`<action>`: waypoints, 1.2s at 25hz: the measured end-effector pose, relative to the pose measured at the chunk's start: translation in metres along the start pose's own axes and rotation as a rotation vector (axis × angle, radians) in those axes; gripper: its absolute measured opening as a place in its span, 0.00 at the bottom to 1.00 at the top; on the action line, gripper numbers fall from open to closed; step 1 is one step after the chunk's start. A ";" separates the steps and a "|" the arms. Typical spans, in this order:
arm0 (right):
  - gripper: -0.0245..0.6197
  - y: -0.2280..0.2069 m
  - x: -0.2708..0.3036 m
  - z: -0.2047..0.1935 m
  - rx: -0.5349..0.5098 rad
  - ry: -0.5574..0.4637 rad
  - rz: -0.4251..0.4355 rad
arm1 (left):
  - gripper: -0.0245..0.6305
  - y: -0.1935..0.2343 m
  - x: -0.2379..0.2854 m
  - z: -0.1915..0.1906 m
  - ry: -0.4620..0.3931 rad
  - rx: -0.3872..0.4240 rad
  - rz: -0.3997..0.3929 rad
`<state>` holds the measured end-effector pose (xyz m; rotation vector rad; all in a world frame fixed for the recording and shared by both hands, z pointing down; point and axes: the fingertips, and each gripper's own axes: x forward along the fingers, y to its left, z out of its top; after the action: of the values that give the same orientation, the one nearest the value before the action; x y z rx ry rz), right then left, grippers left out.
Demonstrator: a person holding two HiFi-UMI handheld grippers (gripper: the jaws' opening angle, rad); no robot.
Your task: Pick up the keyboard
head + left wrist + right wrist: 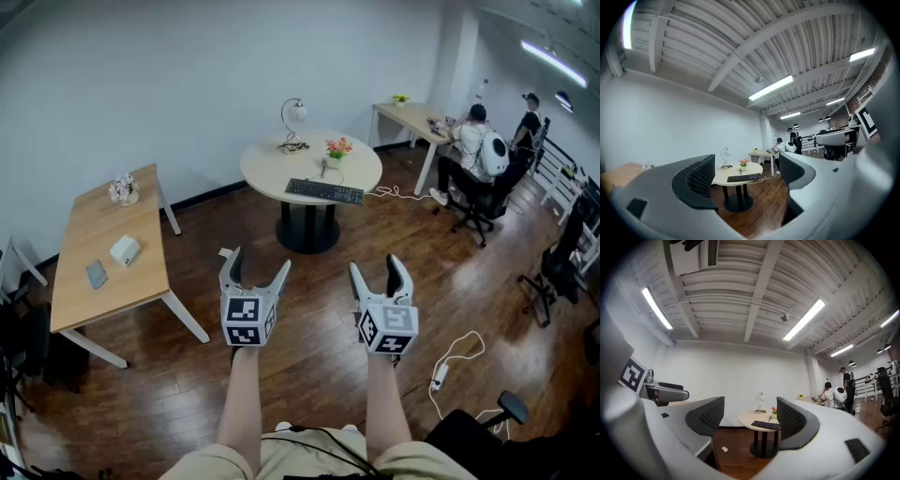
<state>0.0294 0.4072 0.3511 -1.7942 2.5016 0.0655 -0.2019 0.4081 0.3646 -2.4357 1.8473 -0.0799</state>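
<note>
The left hand-held gripper (258,262) and right hand-held gripper (376,265) gape empty, the keyboard (323,191) crosswise well ahead, midway between them.

Three benches on a dark wooden floor (169,403), each with its small load.
The round bench (272,173) stood mid-room on a black pedestal (307,227), and there it was: the black keyboard (323,191) lay flat near its front-right edge, a pot of pink flowers (337,150) just behind it and a white-globed lamp (293,127) at the far edge. Over on the left, the long wooden bench (103,300) carried a pale ornament (123,189) at its far end, a white box (125,249) around the middle and a flat grey device (97,274) just beside that. The far bench (417,120) held a little yellow-green plant (400,98). Down on the floor lay a white power strip (438,378) with its looped cable, and a white cable (398,194) trailed off the round bench's right side.
</note>
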 end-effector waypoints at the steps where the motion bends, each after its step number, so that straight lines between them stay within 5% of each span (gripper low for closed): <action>1: 0.61 0.006 0.000 -0.001 0.000 0.003 0.003 | 0.66 0.003 -0.003 -0.001 0.001 -0.002 -0.003; 14: 0.60 0.019 0.021 -0.042 0.020 0.058 -0.011 | 0.66 0.023 0.004 -0.033 0.030 -0.047 -0.043; 18: 0.60 0.008 0.060 -0.055 0.129 0.053 0.043 | 0.66 0.027 0.034 -0.042 0.056 -0.027 -0.031; 23: 0.60 -0.039 0.124 -0.043 0.150 0.019 0.074 | 0.66 0.037 0.096 -0.033 0.057 -0.032 0.025; 30: 0.59 -0.119 0.203 -0.016 0.140 -0.031 0.097 | 0.66 0.000 0.208 0.003 0.003 -0.037 0.022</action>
<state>0.0773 0.1762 0.3516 -1.6072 2.5018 -0.0740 -0.1451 0.2083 0.3601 -2.4404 1.8930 -0.0484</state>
